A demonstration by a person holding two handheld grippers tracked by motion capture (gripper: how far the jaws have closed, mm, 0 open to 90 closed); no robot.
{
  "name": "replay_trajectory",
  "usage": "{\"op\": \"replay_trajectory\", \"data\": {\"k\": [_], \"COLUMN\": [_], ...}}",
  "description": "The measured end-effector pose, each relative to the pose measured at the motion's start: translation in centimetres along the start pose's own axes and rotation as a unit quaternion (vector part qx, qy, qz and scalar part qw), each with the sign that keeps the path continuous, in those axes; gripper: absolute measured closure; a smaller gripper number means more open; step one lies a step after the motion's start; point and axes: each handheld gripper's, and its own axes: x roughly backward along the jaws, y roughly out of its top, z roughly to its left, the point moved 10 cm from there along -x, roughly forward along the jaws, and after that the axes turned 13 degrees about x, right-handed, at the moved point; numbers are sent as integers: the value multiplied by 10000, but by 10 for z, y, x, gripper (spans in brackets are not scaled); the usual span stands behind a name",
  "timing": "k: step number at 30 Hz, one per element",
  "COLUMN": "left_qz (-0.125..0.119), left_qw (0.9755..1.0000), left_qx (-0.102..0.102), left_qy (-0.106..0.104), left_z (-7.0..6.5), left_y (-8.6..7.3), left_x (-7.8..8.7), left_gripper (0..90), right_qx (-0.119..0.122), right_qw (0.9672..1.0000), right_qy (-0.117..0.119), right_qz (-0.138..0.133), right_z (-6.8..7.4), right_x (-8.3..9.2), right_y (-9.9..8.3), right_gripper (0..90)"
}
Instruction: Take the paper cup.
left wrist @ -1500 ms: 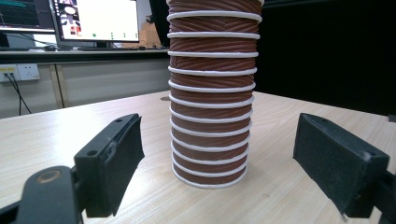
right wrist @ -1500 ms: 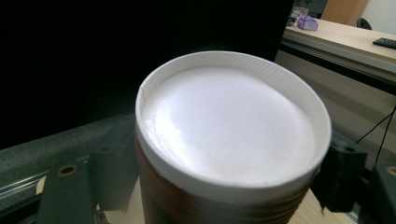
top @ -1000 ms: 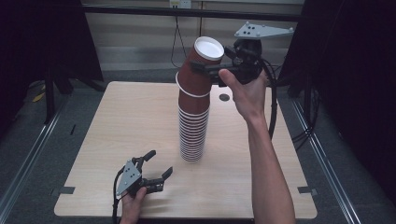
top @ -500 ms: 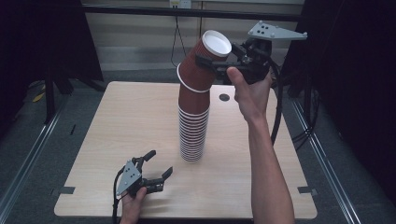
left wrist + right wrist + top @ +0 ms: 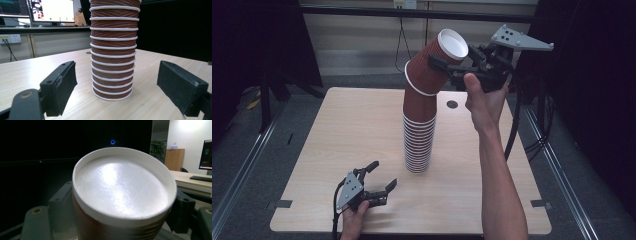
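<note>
The light wooden table [image 5: 337, 145] carries a tall stack of brown ribbed paper cups [image 5: 418, 142], upside down and nested, standing near the table's middle; in the left gripper view the same stack [image 5: 113, 57] rises straight ahead with white rims ringing it at every level. At the top of the stack, the uppermost cup [image 5: 437, 62] is tilted away from upright, its white base turned up and toward the far right, its rim partly lifted off the cup below on one side. The right gripper [image 5: 451, 66], held high above the stack's right side, has its jaws clamped on this top cup near the base; in the right gripper view the cup's white bottom [image 5: 123, 183] sits between the two black jaws, which press on its sides. The left gripper [image 5: 381, 176] rests low on the table, nearer the person than the stack and to its left, jaws apart with nothing between them, the stack well beyond the pads [image 5: 62, 85].
</note>
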Motion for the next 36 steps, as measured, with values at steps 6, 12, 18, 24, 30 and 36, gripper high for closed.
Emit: {"op": "replay_trajectory", "data": {"k": [6,12,18,24,30,36], "left_qz": [-1,9,0,11,6,6], "left_qw": [10000,10000,10000,10000,10000,10000], "left_qx": [4,-31,3,-32,-9,-8], "left_qy": [1,8,-1,5,7,8], "left_z": [0,1,0,1,0,0], "left_y": [0,0,0,0,0,0], "left_x": [0,0,0,0,0,0], "left_gripper": [156,156,156,156,156,156], "right_qx": [11,-6,-40,-94,-130,-142], "right_qw": [10000,9999,9998,9995,9993,9992], "right_qy": [-21,-37,-46,-84,-100,-157], "right_qz": [-62,-118,-166,-276,-350,-352], "right_z": [0,0,0,-1,-1,-1], "right_x": [6,11,16,26,38,51], "right_y": [2,0,-3,-5,-7,-9], "right_gripper": [229,229,229,229,229,229]}}
